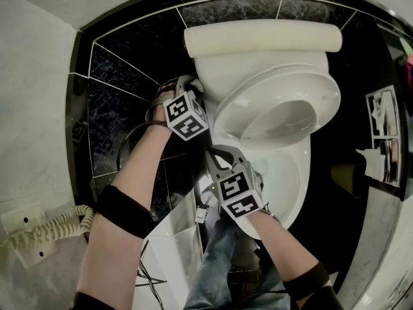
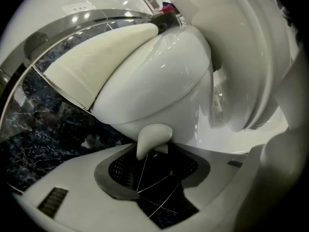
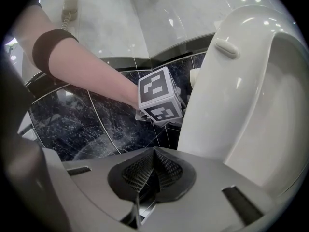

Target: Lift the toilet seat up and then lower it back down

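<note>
Right gripper [image 3: 154, 161], nearest, is idling by the bowl [image 1: 293, 186], jaws shut on nothing. Left gripper [image 2: 154, 153] is pinching, jaws part-closed, a small white tab [image 2: 153, 137] at the edge of the toilet seat [image 1: 322, 102], which is standing raised, tilted off the bowl. Judged step: lift approx. done, lowering not yet begun. Next move is calling for a slow arc about the hinge w/ grip kept — no drop.
</note>
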Available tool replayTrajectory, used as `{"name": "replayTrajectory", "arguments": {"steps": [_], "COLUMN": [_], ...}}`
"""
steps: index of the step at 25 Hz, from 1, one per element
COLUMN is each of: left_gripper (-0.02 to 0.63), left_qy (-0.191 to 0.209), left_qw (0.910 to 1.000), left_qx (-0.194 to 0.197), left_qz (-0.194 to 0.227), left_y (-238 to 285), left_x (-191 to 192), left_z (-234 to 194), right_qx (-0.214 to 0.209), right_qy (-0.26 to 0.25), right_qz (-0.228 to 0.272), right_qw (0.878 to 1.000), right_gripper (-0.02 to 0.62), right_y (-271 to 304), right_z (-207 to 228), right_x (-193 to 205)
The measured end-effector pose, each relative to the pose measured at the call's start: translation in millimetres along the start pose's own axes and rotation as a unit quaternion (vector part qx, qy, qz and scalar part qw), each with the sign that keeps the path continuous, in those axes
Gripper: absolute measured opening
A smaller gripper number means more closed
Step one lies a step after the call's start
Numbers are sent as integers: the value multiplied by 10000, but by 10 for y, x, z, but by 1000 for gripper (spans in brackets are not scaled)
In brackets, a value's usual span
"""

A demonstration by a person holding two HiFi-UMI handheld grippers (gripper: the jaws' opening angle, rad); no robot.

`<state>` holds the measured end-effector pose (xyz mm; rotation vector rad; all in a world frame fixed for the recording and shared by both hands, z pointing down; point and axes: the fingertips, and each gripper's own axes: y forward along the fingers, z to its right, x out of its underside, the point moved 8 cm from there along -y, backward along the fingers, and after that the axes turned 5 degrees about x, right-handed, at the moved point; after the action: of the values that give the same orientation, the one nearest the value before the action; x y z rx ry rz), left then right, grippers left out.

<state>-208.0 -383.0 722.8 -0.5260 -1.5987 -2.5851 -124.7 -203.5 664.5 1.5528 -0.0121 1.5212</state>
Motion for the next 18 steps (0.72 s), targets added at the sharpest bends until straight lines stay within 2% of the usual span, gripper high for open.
{"name": "replayTrajectory", "arguments": {"steps": [4, 9, 15, 18], "left_gripper": [189, 193, 182, 159], "left_qy": [-11, 2, 126, -27], "left_qw": [10000, 9992, 9968, 9957], "left_qx": [-46, -297, -737, -868], "left_qz": [21, -282, -279, -321], "left_y": [-21, -80, -500, -754], "left_x": [-53, -34, -74, -53], "left_z": [-4, 0, 26, 98], "right_qx": [15, 49, 89, 79], "right_qy": [0, -33, -129, -203], "right_qz": [-40, -33, 50, 66], "right_qw": [10000, 10000, 9999, 9997], "right_gripper": [15, 15, 15, 15], "right_y": [-29, -179, -471, -663], "right_z": [-2, 0, -18, -70], "right_x": [22, -15, -113, -152]}}
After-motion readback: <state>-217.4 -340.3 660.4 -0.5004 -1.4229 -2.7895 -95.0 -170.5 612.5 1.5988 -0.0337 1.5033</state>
